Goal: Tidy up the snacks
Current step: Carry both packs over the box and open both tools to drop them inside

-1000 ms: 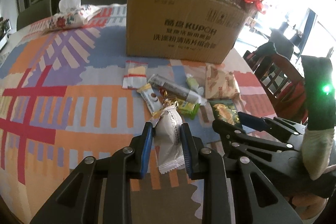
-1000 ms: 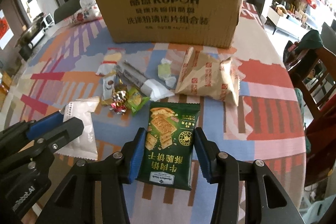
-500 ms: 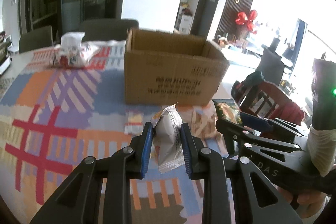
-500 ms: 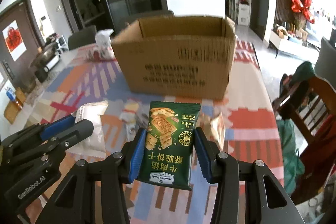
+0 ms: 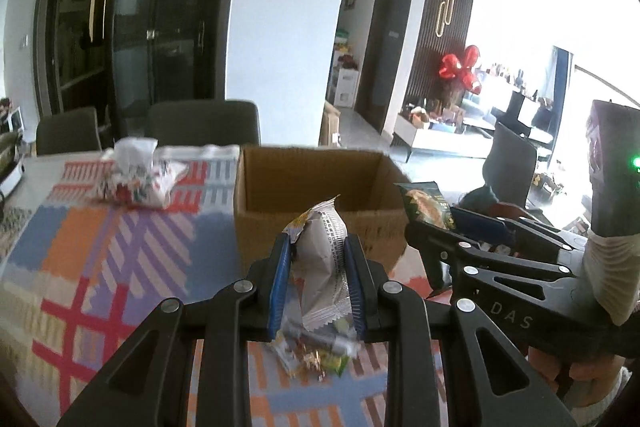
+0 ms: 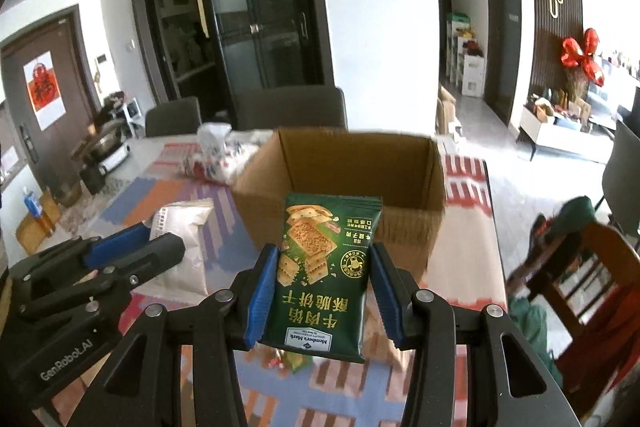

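Two packets lifted, none boxed: left gripper clamps white packet, right gripper clamps green cracker packet, short of cardboard box. Loose snacks remain on table.

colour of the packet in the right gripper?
Dark green packet with gold print; clearest in the right wrist view.

Each fisheye camera sits just behind its own gripper's fingers, raised above the patterned tablecloth and facing the open cardboard box nearby. The left view looks from the left and catches the right gripper; the right view catches the left gripper. Both share the box and dark dining chairs
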`<state>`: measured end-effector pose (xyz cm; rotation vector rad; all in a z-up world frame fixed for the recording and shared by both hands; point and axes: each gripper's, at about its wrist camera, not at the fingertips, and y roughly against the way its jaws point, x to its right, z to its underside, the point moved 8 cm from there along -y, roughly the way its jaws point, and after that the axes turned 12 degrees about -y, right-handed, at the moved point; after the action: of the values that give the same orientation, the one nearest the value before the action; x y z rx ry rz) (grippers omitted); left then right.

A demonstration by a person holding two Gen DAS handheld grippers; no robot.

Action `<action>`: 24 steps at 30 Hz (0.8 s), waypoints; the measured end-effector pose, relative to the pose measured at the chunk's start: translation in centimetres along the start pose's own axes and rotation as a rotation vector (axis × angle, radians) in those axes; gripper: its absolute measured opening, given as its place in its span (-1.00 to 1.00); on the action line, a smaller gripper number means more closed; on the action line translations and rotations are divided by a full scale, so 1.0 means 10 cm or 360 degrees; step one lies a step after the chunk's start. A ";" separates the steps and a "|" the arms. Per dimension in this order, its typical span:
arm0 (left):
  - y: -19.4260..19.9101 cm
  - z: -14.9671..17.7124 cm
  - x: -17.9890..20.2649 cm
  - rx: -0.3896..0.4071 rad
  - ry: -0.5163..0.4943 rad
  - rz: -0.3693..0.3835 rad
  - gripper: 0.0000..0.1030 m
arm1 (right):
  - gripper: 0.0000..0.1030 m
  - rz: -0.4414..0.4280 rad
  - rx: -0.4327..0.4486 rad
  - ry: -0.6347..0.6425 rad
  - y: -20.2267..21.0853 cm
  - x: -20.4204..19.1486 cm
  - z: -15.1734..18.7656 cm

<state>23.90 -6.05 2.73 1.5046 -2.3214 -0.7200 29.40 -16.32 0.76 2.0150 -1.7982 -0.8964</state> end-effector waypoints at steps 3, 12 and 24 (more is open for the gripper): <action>-0.06 -0.16 -0.03 0.0020 -0.0018 -0.0006 -0.48 | -0.08 -0.0017 0.0024 0.0019 -0.04 -0.02 -0.18; -0.45 -0.47 -0.15 -0.0011 -0.0046 -0.0019 -0.48 | -0.08 -0.0015 0.0027 0.0029 -0.34 0.07 -0.54; -1.04 -0.61 -0.33 -0.0137 -0.0010 0.0010 -0.47 | -0.08 0.0013 -0.0023 0.0035 -0.79 0.18 -0.82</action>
<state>36.19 -8.10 2.23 1.4591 -2.2682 -0.8129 40.71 -18.22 1.87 1.9994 -1.7819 -0.8793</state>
